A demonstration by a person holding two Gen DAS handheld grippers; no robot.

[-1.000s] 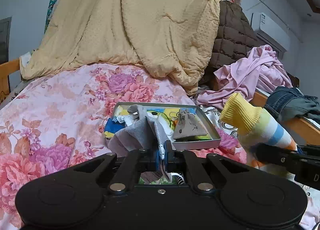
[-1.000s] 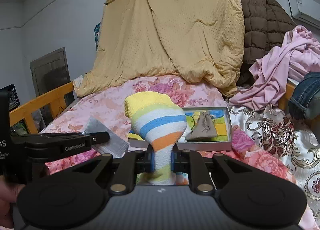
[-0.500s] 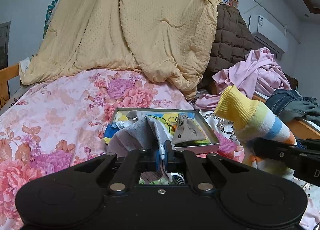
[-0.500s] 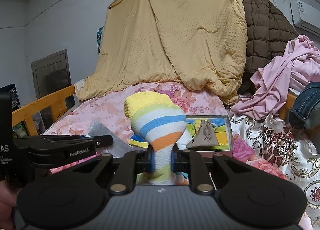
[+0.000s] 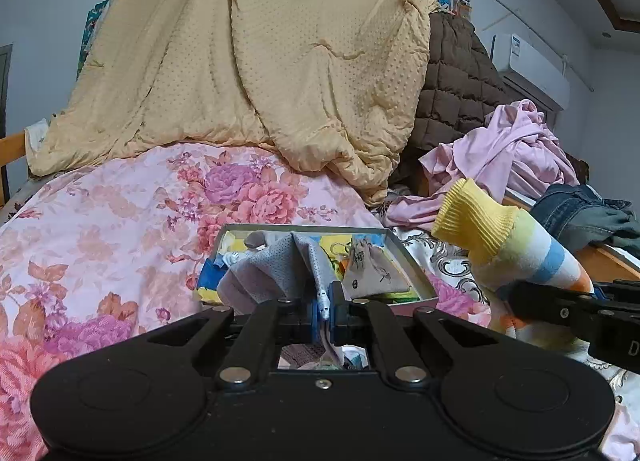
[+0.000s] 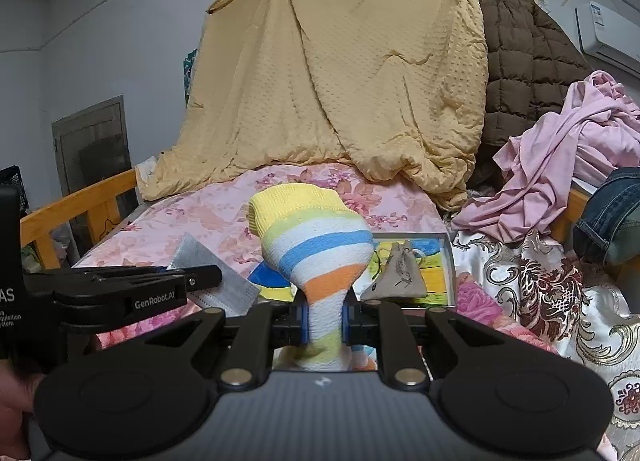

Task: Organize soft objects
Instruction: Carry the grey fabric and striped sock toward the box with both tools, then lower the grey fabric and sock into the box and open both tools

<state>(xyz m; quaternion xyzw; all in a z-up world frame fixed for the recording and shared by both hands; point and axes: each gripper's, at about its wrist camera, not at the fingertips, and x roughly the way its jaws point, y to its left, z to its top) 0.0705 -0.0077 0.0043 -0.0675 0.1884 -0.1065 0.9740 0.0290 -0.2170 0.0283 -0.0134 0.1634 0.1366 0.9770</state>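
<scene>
My left gripper (image 5: 326, 305) is shut on a thin grey dotted cloth (image 5: 276, 267) that fans out ahead of its jaws. The right wrist view shows this gripper (image 6: 212, 276) at the left with the grey cloth (image 6: 218, 281) in it. My right gripper (image 6: 325, 321) is shut on a striped sock (image 6: 316, 253) with a yellow cuff and blue and orange bands, which stands up out of the jaws. The sock (image 5: 504, 245) and right gripper (image 5: 520, 297) also show at the right of the left wrist view. Ahead on the bed lies a shallow grey box (image 5: 408, 261) (image 6: 448, 261).
A small grey drawstring pouch (image 5: 372, 273) (image 6: 398, 279) lies in the box on a colourful lining. Behind hang a yellow quilt (image 5: 280, 61) and a brown padded jacket (image 5: 460, 81). Pink clothes (image 6: 560, 165) and jeans (image 6: 612, 213) pile up at the right; a wooden bed rail (image 6: 80, 201) runs along the left.
Both grips hold as before. Each view has tilted up a touch, so the box sits slightly lower in the picture.
</scene>
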